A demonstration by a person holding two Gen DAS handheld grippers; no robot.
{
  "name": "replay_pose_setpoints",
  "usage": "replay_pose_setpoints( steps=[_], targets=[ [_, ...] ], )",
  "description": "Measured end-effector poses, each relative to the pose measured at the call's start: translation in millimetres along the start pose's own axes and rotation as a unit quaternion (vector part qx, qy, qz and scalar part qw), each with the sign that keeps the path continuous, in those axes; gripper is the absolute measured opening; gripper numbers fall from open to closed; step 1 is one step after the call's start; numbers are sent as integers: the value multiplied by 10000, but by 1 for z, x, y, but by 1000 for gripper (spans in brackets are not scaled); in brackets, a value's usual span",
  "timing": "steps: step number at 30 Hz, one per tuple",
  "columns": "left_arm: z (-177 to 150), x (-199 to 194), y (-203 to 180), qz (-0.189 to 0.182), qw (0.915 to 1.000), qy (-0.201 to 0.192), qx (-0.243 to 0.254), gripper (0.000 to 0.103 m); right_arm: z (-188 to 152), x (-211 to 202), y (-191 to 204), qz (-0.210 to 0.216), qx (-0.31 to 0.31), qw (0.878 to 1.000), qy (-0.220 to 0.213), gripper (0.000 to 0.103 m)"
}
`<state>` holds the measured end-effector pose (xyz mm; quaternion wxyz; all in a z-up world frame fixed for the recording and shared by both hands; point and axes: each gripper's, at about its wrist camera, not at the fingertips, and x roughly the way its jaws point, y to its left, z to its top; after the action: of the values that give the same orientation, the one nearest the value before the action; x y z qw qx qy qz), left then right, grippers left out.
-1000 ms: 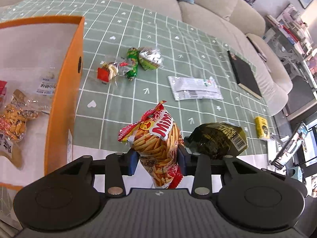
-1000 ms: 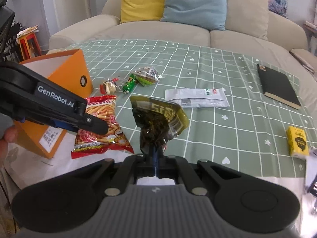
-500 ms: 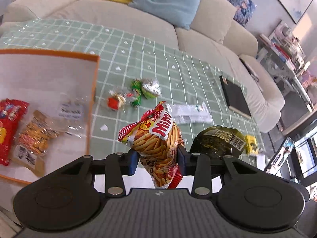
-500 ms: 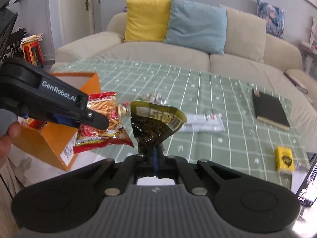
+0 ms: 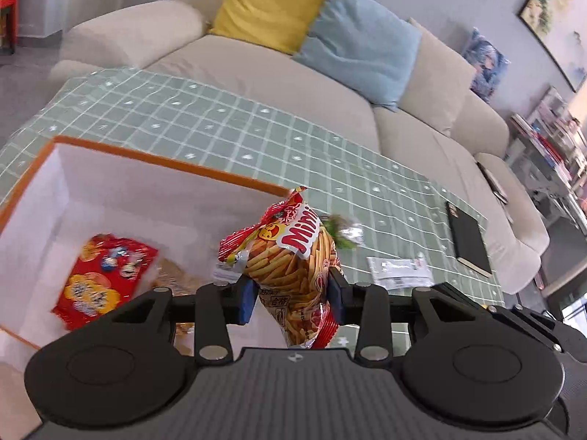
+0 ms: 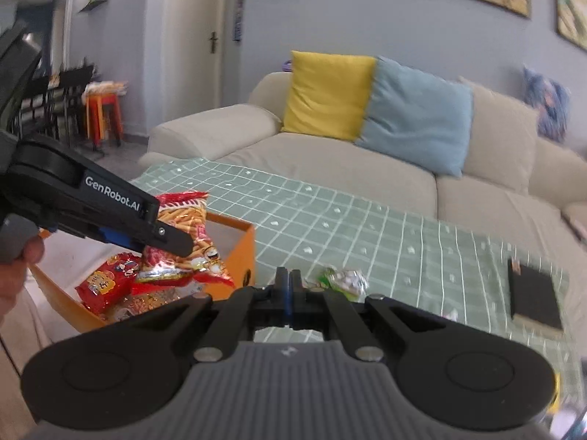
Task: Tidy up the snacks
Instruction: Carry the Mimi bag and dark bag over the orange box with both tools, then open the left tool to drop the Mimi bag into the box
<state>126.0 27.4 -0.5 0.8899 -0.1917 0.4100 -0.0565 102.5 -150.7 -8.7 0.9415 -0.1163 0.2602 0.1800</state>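
Note:
My left gripper (image 5: 291, 293) is shut on a red bag of stick snacks (image 5: 293, 253), pads pressing its lower half. In the right wrist view that bag (image 6: 187, 216) hangs from the left gripper (image 6: 165, 234) above the open orange box (image 6: 242, 253). The box (image 5: 165, 163) has white inner walls and holds a red packet (image 5: 102, 275) and other snacks. My right gripper (image 6: 288, 278) is shut, jaws together, with nothing showing between them. The dark green packet is in neither view.
A green candy bundle (image 6: 341, 280) lies on the green checked tablecloth (image 6: 367, 227) just beyond the right gripper. A white packet (image 5: 400, 271) and a black notebook (image 5: 467, 236) lie further right. A beige sofa (image 6: 330, 161) stands behind the table. A hand (image 6: 18, 267) holds the left gripper.
Both grippers rose and swung left towards the box, and the stick snack bag now hangs over it. The dark green packet that stood up from the right gripper is gone from view.

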Motion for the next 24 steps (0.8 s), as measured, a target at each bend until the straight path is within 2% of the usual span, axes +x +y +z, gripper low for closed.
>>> replay_pose_setpoints(
  steps=[5, 9, 13, 14, 16, 20, 22, 24],
  targets=[
    [-3, -8, 20, -64, 9999, -33, -95, 44, -14, 30, -9, 1, 267, 9985, 471, 0],
    [2, -6, 41, 160, 9995, -25, -257, 44, -40, 39, -34, -23, 716, 9935, 881, 0],
    [4, 0, 57, 331, 9987, 69, -375, 44, -65, 38, -53, -219, 1024, 9890, 1048, 2],
    [3, 1, 60, 326, 9987, 85, -391, 44, -71, 38, -58, -242, 1127, 9874, 1085, 4],
    [1, 4, 63, 335, 9985, 139, -398, 44, -84, 32, -69, -364, 1283, 9848, 1110, 23],
    [-3, 10, 66, 359, 9983, 311, -336, 44, -102, 21, -87, -538, 1495, 9789, 1286, 36],
    [-5, 14, 65, 351, 9980, 424, -302, 44, -108, 14, -88, -658, 1544, 9760, 1385, 50],
    [-6, 18, 63, 366, 9976, 543, -235, 44, -117, 7, -84, -712, 1611, 9728, 1504, 56]
  ],
)
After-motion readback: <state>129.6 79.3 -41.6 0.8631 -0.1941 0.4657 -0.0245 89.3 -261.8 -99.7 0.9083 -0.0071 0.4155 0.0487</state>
